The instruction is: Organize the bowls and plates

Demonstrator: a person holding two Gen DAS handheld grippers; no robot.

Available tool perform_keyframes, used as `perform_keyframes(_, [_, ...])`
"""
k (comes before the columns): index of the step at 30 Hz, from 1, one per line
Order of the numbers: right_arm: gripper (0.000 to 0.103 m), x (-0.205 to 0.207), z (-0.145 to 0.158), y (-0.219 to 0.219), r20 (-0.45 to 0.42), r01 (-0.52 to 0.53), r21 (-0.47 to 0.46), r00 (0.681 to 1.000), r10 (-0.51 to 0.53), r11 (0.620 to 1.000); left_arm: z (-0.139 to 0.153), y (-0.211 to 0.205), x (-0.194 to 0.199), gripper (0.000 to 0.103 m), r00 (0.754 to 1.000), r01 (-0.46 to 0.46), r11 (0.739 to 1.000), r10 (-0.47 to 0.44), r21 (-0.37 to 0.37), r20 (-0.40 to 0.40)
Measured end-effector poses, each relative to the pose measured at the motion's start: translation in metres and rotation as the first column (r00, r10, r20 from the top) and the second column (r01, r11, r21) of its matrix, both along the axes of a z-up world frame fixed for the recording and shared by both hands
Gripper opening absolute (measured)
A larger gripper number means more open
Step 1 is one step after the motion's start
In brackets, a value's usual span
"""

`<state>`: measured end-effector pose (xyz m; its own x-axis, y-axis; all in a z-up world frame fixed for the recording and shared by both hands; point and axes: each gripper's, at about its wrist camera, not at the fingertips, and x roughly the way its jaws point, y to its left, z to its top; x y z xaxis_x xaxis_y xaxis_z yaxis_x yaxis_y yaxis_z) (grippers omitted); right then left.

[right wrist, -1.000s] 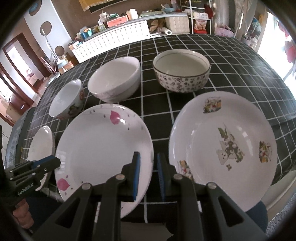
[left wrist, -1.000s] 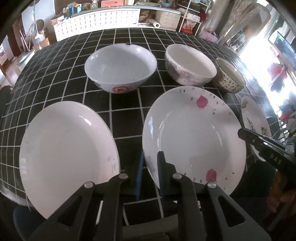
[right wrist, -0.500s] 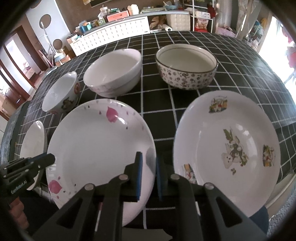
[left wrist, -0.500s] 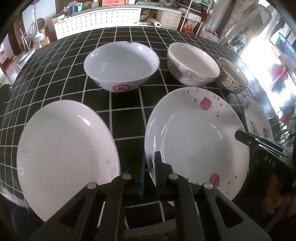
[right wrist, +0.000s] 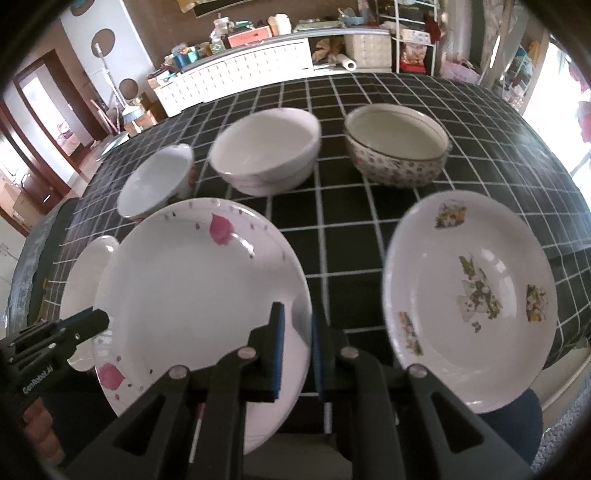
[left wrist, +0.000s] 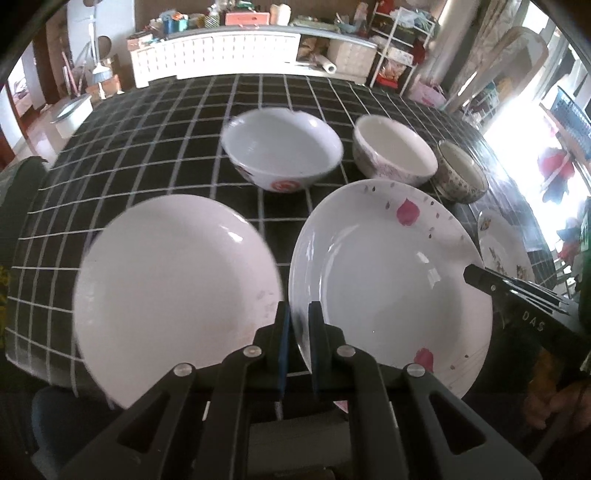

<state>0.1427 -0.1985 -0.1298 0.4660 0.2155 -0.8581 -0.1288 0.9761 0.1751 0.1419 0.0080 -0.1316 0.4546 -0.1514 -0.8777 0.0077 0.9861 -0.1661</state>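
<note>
A white plate with pink petals is held off the black checked table by both grippers. My left gripper is shut on its left rim. My right gripper is shut on its right rim. A plain white plate lies to the left, and a cartoon-print plate to the right. Behind stand a white bowl with a red mark, a white bowl and a dotted bowl.
The table's near edge runs just under the plates. A white cabinet with clutter on it stands beyond the far edge. Shelves stand at the back right.
Both grippers have closed on the petal plate's rim and lifted it off the table. The views have risen and tilted, so the bowls sit lower in frame.
</note>
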Motion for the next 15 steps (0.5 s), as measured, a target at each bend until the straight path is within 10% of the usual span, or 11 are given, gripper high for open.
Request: perform_keyframes(15, [0.017,0.015,0.012,0.092,0.013,-0.180,0.018,0.984,0.180,0.983,0.020,0.093,-0.035,0.007,0.980,-0.197,0.980,0.197,0.018,0.025])
